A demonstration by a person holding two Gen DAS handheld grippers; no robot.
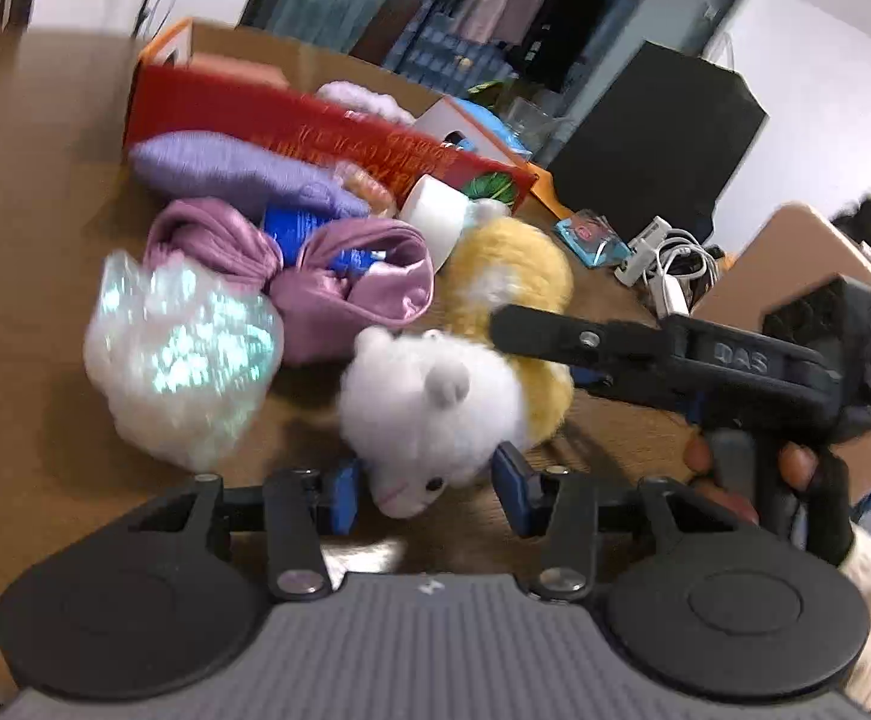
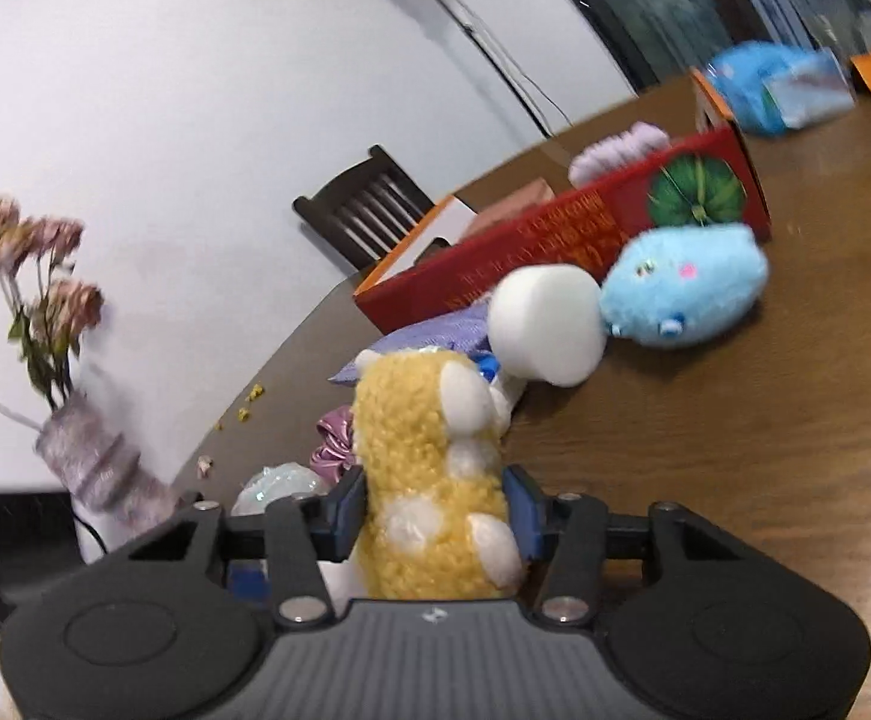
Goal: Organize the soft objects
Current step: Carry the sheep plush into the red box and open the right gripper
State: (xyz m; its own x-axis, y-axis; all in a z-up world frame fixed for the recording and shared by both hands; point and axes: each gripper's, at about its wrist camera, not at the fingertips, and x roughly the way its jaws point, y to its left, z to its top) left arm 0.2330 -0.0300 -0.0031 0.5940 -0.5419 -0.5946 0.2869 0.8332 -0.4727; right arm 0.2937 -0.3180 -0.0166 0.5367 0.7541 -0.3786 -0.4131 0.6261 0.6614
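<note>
**Both grippers on one plush toy**

At left, the bare table [image 1: 27, 192] lies open; the centre is crowded up to the red box [image 1: 327, 132]. Only the right wrist view shows a vase [image 2: 99, 468] and a blue plush [image 2: 684, 285]. The left gripper [image 1: 426, 495] brackets the plush toy [image 1: 435, 414] by its white head; whether its pads press cannot be told. The right gripper [image 2: 435, 519] clamps its yellow body.

1. Plush toy [image 1: 435, 420]: fluffy white head, curly yellow fleece body [image 2: 429, 480].
2. Worktop [image 2: 735, 450]: brown wood grain, slight sheen.
3. Scrunchie [image 1: 339, 282]: glossy mauve satin.
4. Bag [image 1: 183, 354]: crinkled shiny clear plastic.
5. Box [image 1: 315, 132]: red printed cardboard, smooth.
6. Blue plush [image 2: 684, 285]: soft short pile.
7. Left tool [image 1: 429, 498]: matt black plastic, blue pads, metal rivets.
8. Foam cylinder [image 2: 546, 324]: matt white.
</note>
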